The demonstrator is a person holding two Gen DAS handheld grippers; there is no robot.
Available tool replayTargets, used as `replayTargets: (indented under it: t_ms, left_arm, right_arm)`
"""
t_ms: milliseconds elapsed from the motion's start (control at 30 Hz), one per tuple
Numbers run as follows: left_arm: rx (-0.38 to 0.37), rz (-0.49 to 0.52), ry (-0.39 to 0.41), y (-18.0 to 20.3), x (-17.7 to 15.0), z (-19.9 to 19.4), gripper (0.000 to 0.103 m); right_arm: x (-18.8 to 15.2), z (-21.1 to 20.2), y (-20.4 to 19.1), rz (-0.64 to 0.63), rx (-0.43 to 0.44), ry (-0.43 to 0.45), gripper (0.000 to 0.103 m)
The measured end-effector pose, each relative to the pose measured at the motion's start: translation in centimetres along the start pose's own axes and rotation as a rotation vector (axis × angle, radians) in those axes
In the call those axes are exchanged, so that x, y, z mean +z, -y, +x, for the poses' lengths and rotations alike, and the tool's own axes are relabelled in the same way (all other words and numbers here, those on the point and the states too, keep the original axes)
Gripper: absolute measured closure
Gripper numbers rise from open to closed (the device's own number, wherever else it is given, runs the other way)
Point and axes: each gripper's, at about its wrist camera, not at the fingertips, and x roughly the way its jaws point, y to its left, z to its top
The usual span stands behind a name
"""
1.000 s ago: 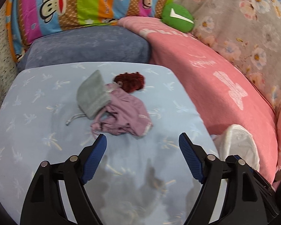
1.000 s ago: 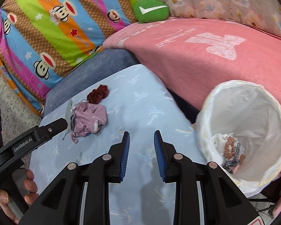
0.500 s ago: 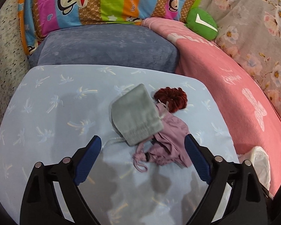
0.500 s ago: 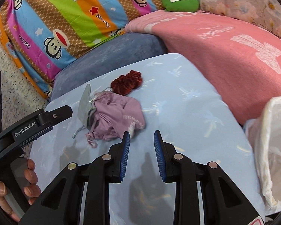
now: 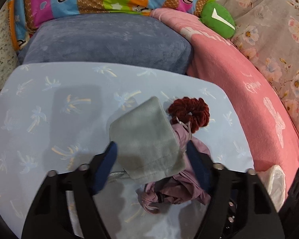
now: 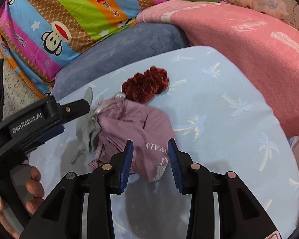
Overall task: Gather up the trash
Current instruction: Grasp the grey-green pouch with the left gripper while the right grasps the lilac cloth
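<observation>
on blue cloth (image 5: pixel 49 109), grey pouch (image 5: pixel 147 139) lies diagonal.

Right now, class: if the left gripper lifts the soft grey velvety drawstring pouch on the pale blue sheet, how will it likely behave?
The grey velvety drawstring pouch will probably sag and fold, since it already crumples. It looks flat and near empty, so likely light. Its cord lies beside the crumpled lilac fabric bag, so it may snag. The left gripper's jaws are closing around it.

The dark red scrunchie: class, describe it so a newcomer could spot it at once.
Start at the pale blue palm-print surface. A small pile lies on it, and the dark red scrunchie sits at its far end, touching the mauve bag. Unlike that bag and the grey pouch, it is ruffled, velvety and ring-shaped.
</observation>
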Motion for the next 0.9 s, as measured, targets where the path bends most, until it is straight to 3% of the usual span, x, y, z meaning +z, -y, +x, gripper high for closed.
replayTargets:
  t_ms: [33,100,167,267,367,900]
  left_arm:
    - [-0.013,-0.005,-0.008,-0.1,-0.2,0.1,0.05]
    - [-0.036,-0.009,-0.017,-0.3,-0.7,0.1,0.063]
    - [-0.053,-0.002,-0.026,-0.2,-1.1,0.0,0.08]
    - [-0.051,0.01,-0.022,0.2,-1.7,-0.5,0.095]
    - [-0.059,0.012,-0.014,0.4,-2.2,-1.3,0.101]
    - [-0.111,0.095,0.053,6.2,-4.3,-7.4,0.103]
  right_arm:
    - [-0.2,0.2,0.1,0.001,0.003,-0.012,0.071]
    - [-0.5,0.6,0.4,0.008,0.007,-0.027,0.088]
    - [-0.9,0.7,0.5,0.015,0.013,-0.034,0.093]
    - [-1.8,0.3,0.7,0.023,0.022,-0.034,0.098]
    - [-2.4,-0.1,0.8,0.021,0.024,-0.022,0.099]
    - [-3.5,-10.7,2.5,0.064,0.053,0.168,0.1]
